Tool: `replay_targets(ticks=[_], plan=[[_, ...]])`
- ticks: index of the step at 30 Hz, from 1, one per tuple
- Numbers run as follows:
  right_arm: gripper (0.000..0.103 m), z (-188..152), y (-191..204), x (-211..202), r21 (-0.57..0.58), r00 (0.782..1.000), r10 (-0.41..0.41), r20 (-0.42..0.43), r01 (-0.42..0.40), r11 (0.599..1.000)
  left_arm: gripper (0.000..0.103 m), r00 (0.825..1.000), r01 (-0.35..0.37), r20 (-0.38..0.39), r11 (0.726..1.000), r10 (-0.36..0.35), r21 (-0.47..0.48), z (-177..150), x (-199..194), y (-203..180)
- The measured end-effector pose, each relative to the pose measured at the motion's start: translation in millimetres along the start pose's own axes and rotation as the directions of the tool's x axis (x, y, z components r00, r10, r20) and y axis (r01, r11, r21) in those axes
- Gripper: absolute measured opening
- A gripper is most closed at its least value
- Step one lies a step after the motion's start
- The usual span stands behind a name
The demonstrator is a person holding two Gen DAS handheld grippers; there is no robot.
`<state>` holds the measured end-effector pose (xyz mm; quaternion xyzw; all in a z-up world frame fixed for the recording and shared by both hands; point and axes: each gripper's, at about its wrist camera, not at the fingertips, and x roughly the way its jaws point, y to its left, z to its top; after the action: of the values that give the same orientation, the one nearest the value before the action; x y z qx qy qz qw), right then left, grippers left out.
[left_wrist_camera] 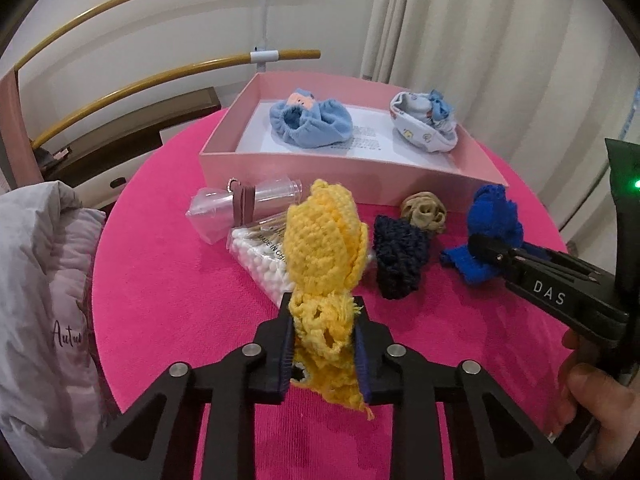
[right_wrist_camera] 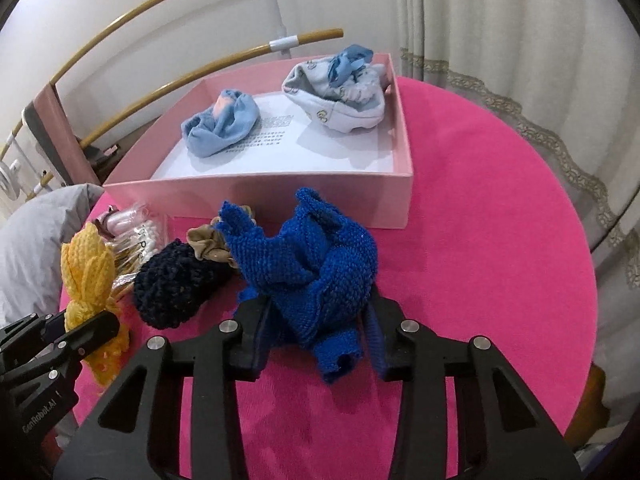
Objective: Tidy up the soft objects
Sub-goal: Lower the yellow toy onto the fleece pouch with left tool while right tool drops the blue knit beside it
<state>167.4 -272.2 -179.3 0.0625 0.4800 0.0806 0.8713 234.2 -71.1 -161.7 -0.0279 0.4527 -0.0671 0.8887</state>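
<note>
Right now both grippers are loaded. Left gripper point(left_wrist_camera: 322, 344) has its jaws pinching the lower, frayed end of a yellow knit piece point(left_wrist_camera: 326, 248); the rest stands up above the fingers, over the pink tablecloth point(left_wrist_camera: 168, 280). From the right wrist cam the same yellow piece point(right_wrist_camera: 86, 276) shows at far left, clamped by the left gripper point(right_wrist_camera: 86, 326).

Right gripper point(right_wrist_camera: 316, 332) jaws pinch a bright blue knit piece point(right_wrist_camera: 320, 272), bunched up betw. the two fingers, a loose end hanging down twd the cloth. Left cam shows the right gripper point(left_wrist_camera: 486, 246) w/ the blue piece point(left_wrist_camera: 494, 224) at its tip, coming in from the right side; part of a hand point(left_wrist_camera: 600, 400) behind it.

On the tablecloth betw. the two held pieces: a dark navy knit piece point(left_wrist_camera: 400, 260), and touching its far side a tan scrunchie point(left_wrist_camera: 426, 210). Left of the yellow piece: bag of cotton swabs point(left_wrist_camera: 260, 256) and, just behind it, a clear plastic tube point(left_wrist_camera: 256, 200) w/ a brown band round it.

Pink box point(left_wrist_camera: 340, 176) sits at the far side of the table, open top. Inside, well apart: a light blue sock bundle point(left_wrist_camera: 310, 124) on the left, a white patterned bundle point(left_wrist_camera: 424, 124) on the right, paper sheet under both.

Grey-white padded fabric point(left_wrist_camera: 44, 280) at left edge, off the table. Curtain point(right_wrist_camera: 520, 40) behind.
</note>
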Motion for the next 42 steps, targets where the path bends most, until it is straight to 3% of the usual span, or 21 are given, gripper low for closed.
replay_targets(ticks=[13, 21, 27, 33, 42], plan=[[0.036, 9, 4, -39, 0.007, 0.997, 0.038, 0.06, -0.039, 0.999, 0.018, 0.995, 0.043, 0.088, 0.999, -0.044, 0.008, 9, -51, 1], [0.036, 59, 15, -61, -0.046, 0.99, 0.048, 0.134, -0.042, 0.998, 0.018, 0.985, -0.012, 0.172, 0.999, 0.005, 0.042, 58, -61, 10], [0.036, 115, 27, -60, -0.09, 0.984, 0.05, 0.171, -0.035, 0.995, 0.018, 0.976, -0.028, 0.219, 0.998, 0.014, 0.062, 108, -48, 11], [0.036, 172, 36, -42, -0.098, 0.983, 0.059, 0.172, -0.043, 0.994, 0.018, 0.978, -0.019, 0.211, 0.999, 0.009, 0.048, 161, -20, 16], [0.036, 223, 40, 19, -0.083, 0.995, 0.053, 0.086, -0.046, 0.996, 0.018, 0.993, -0.005, 0.117, 0.999, 0.0, 0.035, 216, 40, 24]])
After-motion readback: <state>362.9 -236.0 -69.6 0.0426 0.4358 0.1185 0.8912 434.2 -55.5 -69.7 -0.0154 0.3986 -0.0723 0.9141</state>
